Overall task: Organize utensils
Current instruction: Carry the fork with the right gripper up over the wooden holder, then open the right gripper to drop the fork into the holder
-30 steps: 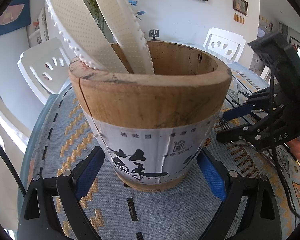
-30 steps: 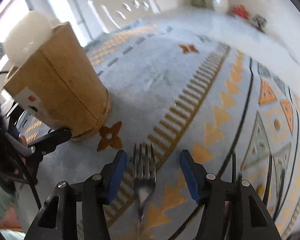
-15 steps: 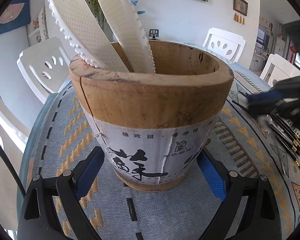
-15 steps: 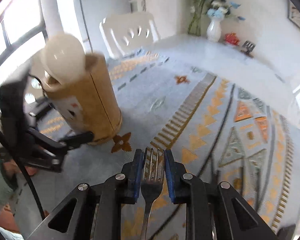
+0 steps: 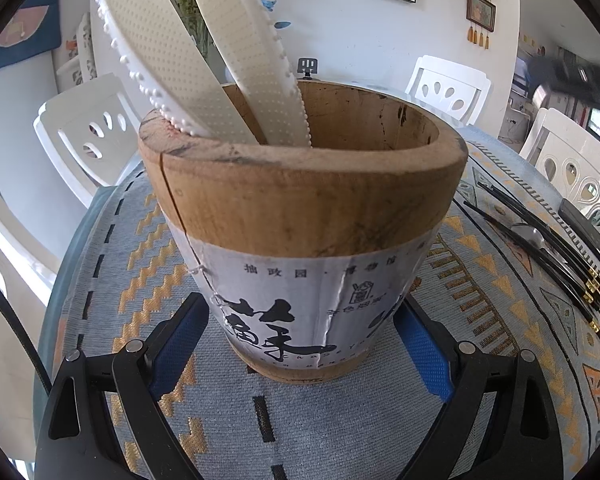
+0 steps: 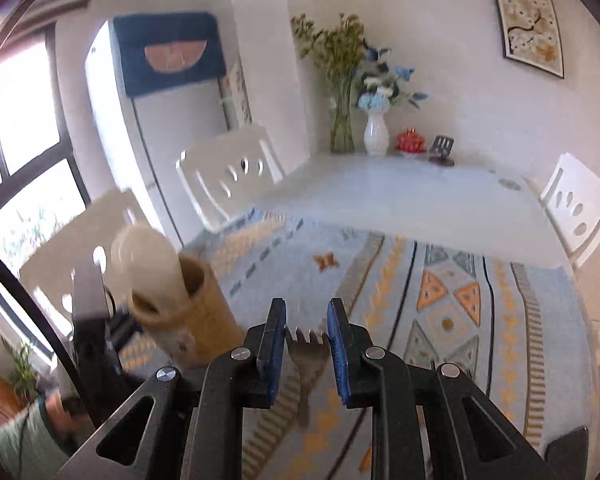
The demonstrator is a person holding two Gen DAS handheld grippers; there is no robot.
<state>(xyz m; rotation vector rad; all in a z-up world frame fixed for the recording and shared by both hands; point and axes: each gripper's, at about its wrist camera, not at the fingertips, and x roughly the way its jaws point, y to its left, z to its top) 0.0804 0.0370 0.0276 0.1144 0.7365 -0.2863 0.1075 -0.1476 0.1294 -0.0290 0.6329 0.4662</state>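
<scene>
- The fork [image 6: 309,350] sits tines-forward between your right tongs [image 6: 307,354]; the jaws are nearly closed and pinch it, and it hangs clear above the worktop [image 6: 400,200].
- Those jaws have just been closing, with the fork between them.
- The holder [image 5: 300,216], a wooden cup with a paper label, stands upright on the patterned cloth [image 5: 140,248]; from the right wrist view it lies ahead and to the left of the fork.
- Your left tongs [image 5: 300,344] straddle the holder's base part-open, blue pads against its sides, gripping it.
- Done so far: two white paddles [image 5: 204,64] already lean inside the holder.
- In hand: the fork, lifted but not yet over the rim.
- Left to do: black chopsticks [image 5: 540,248] and a spoon [image 5: 534,236] lie on the cloth to the holder's right, near a dark flat object [image 5: 586,232].
- By my reading you are roughly at the midpoint of the job.
</scene>
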